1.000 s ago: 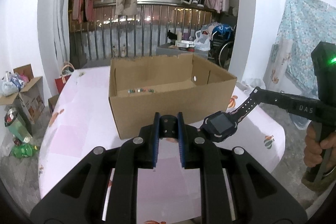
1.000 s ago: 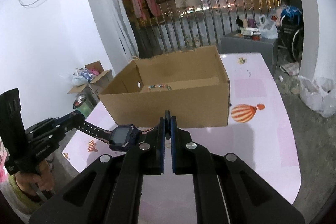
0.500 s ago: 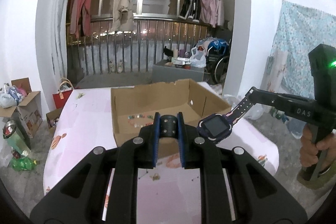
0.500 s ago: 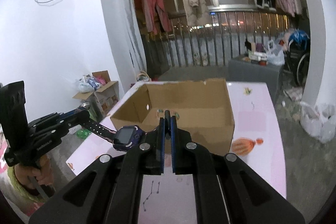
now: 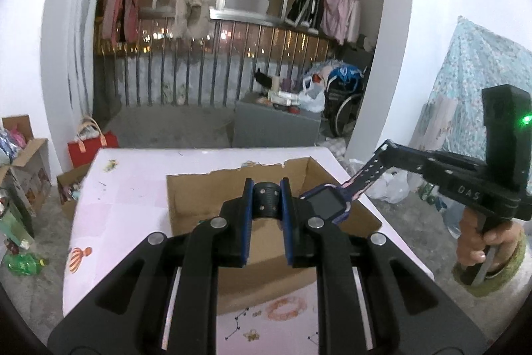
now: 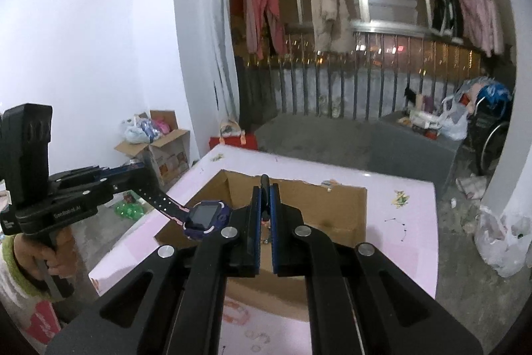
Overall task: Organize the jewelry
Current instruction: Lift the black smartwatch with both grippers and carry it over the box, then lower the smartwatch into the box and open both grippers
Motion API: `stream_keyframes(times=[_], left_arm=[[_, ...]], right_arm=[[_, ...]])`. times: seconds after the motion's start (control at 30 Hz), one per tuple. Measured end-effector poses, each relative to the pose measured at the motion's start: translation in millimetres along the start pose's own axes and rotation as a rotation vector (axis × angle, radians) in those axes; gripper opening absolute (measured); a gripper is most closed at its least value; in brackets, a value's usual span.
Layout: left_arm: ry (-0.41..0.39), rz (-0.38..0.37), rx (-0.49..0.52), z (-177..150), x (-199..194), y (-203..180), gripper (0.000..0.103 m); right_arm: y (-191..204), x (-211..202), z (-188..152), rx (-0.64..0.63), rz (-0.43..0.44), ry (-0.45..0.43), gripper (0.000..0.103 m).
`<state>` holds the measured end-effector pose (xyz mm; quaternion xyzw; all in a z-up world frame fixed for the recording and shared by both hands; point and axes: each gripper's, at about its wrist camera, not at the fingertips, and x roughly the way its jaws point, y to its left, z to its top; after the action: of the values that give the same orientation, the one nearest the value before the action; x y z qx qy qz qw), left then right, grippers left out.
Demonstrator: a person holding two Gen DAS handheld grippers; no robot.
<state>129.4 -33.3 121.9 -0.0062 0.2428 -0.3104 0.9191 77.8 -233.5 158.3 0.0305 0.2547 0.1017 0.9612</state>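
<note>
A purple smartwatch (image 5: 327, 205) (image 6: 206, 217) with a dark strap hangs stretched between both grippers, above the near edge of an open cardboard box (image 5: 199, 198) (image 6: 332, 205). My left gripper (image 5: 267, 188) is shut on one strap end, a black band with holes. My right gripper (image 6: 265, 188) is shut on the other strap end, seen edge-on between its pads. The left wrist view shows the right gripper (image 5: 382, 152) at the right; the right wrist view shows the left gripper (image 6: 146, 170) at the left. A pink bracelet (image 5: 287, 305) (image 6: 236, 316) lies on the table in front of the box.
The box stands on a pink table (image 5: 126, 205) (image 6: 399, 205) with thin necklaces (image 5: 237, 323) and small rings (image 6: 256, 338) near its front. A grey cabinet (image 5: 276, 128), a wheelchair and open cartons (image 6: 163, 148) stand on the floor around. A hand (image 5: 478, 245) holds the right gripper's handle.
Both grippers have risen together with the watch held between them. The box and table now sit lower and farther down in both views, and the box's inside has come into view.
</note>
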Motion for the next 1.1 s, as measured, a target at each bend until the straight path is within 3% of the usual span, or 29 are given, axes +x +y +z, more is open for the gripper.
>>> stream_keyframes(times=[0.23, 0.63, 0.8, 1.1], left_arm=[[0.187, -0.018, -0.079, 23, 79, 31, 0.014], [0.521, -0.028, -0.222, 7, 190, 68, 0.014], [0.602, -0.024, -0.250, -1, 217, 76, 0.015], [0.674, 0.003, -0.247, -12, 249, 71, 0.017]], right_arm=[[-33, 75, 18, 0.012, -0.011, 0.163, 0.005], [-66, 171, 16, -0.013, -0.069, 0.401, 0.005], [-69, 195, 16, -0.038, -0.106, 0.462, 0.005], [-73, 221, 6, -0.117, -0.179, 0.516, 0.005]])
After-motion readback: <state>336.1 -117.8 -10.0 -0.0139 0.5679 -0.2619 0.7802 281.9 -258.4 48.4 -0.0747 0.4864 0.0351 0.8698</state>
